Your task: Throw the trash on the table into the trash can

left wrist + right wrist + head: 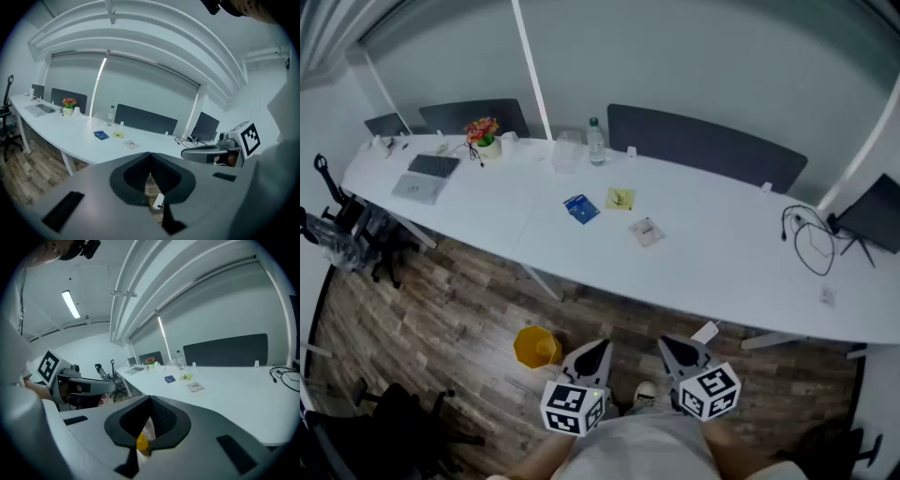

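Jaws closed, left tongs [599, 348] beside right tongs [671, 346], both angled downward

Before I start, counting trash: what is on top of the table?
Midway along: blue packet, yellow wrapper, clear wrapper. Also bottle, flowerpot, laptop, cables. Anything beneath the laptop is covered.

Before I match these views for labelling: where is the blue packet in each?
Head view: blue packet just left of centre.
Left gripper view: blue packet left of centre.
Right gripper view: blue packet just right of centre.
Shared landmark: bottle beyond it.
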Demonstrator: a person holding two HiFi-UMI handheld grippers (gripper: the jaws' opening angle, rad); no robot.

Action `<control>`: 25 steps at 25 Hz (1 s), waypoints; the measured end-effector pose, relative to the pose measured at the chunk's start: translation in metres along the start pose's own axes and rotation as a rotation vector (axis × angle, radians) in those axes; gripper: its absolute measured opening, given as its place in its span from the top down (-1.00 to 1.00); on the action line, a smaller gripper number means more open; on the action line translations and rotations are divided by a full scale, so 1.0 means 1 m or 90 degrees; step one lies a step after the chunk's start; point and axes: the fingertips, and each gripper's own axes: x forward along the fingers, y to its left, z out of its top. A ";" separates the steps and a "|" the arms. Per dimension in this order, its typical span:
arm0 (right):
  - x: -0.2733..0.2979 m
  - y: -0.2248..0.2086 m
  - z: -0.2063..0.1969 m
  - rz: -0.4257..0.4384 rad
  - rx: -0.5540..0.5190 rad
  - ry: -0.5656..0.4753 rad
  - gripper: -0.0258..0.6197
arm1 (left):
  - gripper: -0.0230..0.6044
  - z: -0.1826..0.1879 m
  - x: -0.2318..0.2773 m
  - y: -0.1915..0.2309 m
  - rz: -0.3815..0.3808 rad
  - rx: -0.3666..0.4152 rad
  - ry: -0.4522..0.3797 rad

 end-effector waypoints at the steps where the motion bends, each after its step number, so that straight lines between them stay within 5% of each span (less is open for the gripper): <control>1: 0.000 0.001 0.000 -0.001 0.000 0.001 0.83 | 0.93 0.000 -0.001 0.000 0.000 0.000 0.000; 12: 0.005 0.015 0.001 -0.004 0.007 -0.012 0.83 | 0.93 0.000 -0.015 0.015 -0.015 0.002 0.002; 25: 0.004 0.013 0.013 -0.079 -0.019 -0.038 0.82 | 0.93 -0.007 -0.040 0.046 -0.050 0.010 0.013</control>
